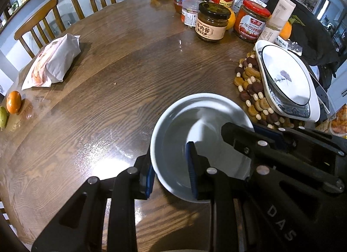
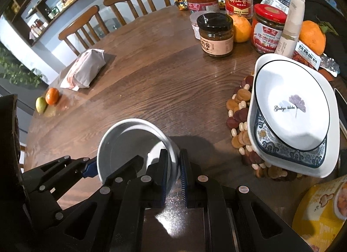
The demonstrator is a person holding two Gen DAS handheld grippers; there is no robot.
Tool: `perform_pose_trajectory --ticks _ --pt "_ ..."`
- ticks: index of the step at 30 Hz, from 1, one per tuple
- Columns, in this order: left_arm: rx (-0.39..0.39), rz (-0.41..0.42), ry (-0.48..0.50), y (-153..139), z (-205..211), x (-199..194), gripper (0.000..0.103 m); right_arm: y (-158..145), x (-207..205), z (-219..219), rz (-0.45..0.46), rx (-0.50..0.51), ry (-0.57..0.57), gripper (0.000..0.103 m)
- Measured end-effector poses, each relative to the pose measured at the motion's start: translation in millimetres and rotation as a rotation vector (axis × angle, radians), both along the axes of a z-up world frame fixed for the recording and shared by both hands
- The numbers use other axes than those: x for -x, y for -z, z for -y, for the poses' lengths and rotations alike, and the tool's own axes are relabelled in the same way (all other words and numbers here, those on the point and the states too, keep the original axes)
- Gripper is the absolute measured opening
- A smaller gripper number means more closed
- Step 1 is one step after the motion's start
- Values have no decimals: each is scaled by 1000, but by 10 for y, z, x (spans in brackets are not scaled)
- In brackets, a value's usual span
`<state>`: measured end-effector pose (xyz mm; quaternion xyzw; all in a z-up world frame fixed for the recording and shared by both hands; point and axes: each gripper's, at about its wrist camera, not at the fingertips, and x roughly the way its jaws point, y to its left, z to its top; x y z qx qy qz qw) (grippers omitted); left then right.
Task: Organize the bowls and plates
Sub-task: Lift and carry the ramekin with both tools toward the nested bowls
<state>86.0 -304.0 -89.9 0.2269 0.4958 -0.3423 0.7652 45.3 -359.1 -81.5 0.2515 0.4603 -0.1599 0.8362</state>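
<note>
A plain white bowl [image 1: 184, 130] is held over the wooden table [image 1: 121, 74]. My left gripper [image 1: 170, 173] is shut on its near-left rim, one finger outside and one inside. My right gripper [image 2: 173, 169] is shut on its right rim; the bowl shows in the right wrist view [image 2: 130, 141] too. To the right lies a stack: a white plate with a leaf print [image 2: 292, 106] in a blue-patterned dish [image 2: 288, 154] on a beaded trivet [image 2: 238, 119]. The stack also shows in the left wrist view [image 1: 286, 80].
Jars and bottles [image 1: 212, 22] crowd the far edge with oranges [image 2: 240, 27]. A wrapped white package [image 1: 52, 63] and small fruit [image 1: 14, 101] lie at the left. Wooden chairs [image 1: 39, 24] stand beyond. A yellow packet [image 2: 321, 210] sits at the near right.
</note>
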Motion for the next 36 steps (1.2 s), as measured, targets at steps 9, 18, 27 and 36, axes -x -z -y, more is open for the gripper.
perform_pose_trajectory --ticks 9,18,27,36 --pt "6 27 -9 -107 -86 82 24 -91 61 -70 25 5 -6 14" --pt "11 54 -43 -198 -197 132 24 -180 108 -177 59 10 -27 14" --pt "10 62 -69 -226 -290 130 24 -199 87 -258 68 8 -54 14" --pt "17 74 -78 -276 -350 174 24 -239 118 -297 79 14 -65 14"
